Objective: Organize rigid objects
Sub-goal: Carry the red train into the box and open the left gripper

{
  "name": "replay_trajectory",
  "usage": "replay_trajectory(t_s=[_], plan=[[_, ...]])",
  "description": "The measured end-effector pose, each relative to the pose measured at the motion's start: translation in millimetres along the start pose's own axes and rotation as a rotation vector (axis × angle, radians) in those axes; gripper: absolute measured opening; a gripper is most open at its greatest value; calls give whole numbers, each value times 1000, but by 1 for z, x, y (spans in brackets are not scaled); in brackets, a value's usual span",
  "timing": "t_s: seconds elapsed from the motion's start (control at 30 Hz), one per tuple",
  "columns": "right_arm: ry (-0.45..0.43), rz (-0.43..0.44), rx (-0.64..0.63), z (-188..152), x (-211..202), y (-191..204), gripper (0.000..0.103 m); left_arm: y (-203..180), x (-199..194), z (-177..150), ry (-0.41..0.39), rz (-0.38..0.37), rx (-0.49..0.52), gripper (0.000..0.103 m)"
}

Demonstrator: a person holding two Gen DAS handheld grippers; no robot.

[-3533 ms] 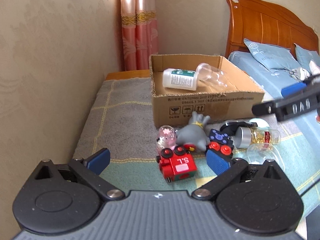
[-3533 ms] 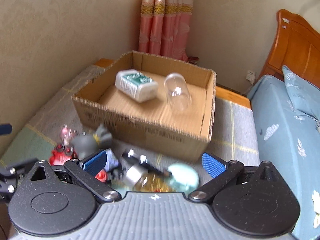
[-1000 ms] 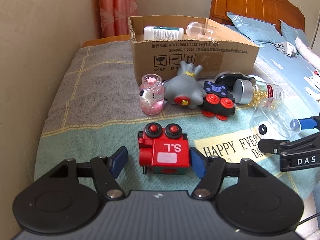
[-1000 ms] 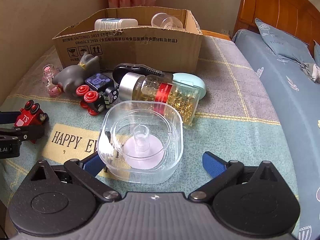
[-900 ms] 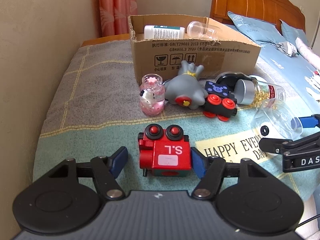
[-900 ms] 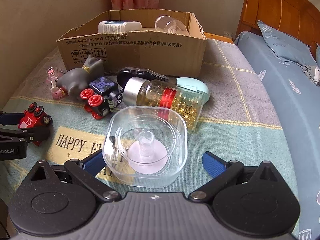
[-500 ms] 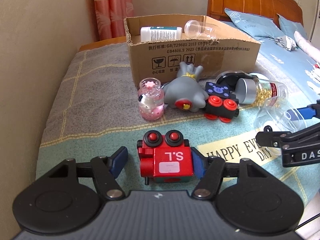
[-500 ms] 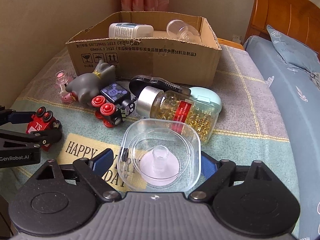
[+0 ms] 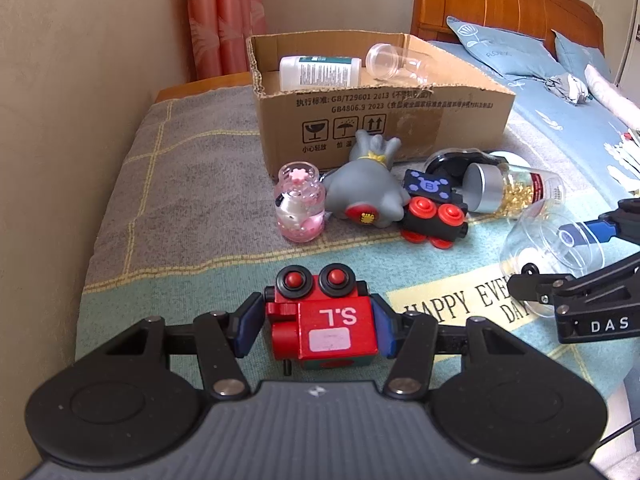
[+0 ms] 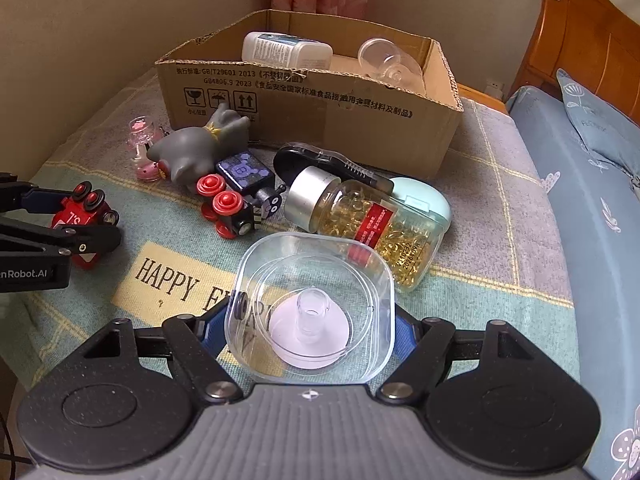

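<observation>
A red toy train (image 9: pixel 324 328) marked "S.L" lies on the green blanket between the blue pads of my left gripper (image 9: pixel 316 320). The jaws are closing and both pads touch its sides. My right gripper (image 10: pixel 308 332) is closing too, its pads against both sides of a clear square plastic container (image 10: pixel 312 312). In the left wrist view that container (image 9: pixel 536 232) shows at the right with the right gripper (image 9: pixel 580 252) around it. The open cardboard box (image 10: pixel 304 76) stands behind, holding a white bottle (image 10: pixel 286 54) and a clear cup (image 10: pixel 384 60).
Between the grippers and the box lie a grey rubber toy (image 9: pixel 364 196), a pink little bottle (image 9: pixel 298 208), a black toy wagon with red wheels (image 9: pixel 434 212), a jar of gold capsules (image 10: pixel 368 220), a mint case (image 10: pixel 424 204) and a black object (image 10: pixel 320 164). A wall runs along the left; a blue bed lies right.
Both grippers have narrowed: the left pads came in against the red train, the right pads against the clear container. The right gripper's view has rolled slightly; the objects have not shifted.
</observation>
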State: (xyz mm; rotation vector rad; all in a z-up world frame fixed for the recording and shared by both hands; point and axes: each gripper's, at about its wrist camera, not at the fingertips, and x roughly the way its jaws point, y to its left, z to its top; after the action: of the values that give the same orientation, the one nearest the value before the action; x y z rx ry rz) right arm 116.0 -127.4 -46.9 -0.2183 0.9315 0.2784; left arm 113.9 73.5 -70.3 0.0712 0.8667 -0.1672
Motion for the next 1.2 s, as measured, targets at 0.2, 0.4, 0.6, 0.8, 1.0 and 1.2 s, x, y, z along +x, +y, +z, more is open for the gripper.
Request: replay_trajectory(t_s=[0.2, 0.4, 0.6, 0.8, 1.0, 1.2], plan=[[11, 83, -24, 2, -18, -8, 81, -2, -17, 8, -12, 4, 9, 55], [0, 122, -74, 11, -39, -15, 81, -12, -39, 28, -62, -7, 42, 55], [-54, 131, -114, 36, -57, -29, 81, -21, -51, 63, -141, -15, 78, 55], [-126, 124, -134, 64, -68, -41, 81, -27, -45, 113, -216, -3, 108, 55], [-178, 103, -120, 83, -72, -53, 81, -22, -15, 155, -222, 15, 89, 55], [-194, 95, -106, 90, -72, -58, 81, -15, 6, 161, -241, 95, 83, 96]])
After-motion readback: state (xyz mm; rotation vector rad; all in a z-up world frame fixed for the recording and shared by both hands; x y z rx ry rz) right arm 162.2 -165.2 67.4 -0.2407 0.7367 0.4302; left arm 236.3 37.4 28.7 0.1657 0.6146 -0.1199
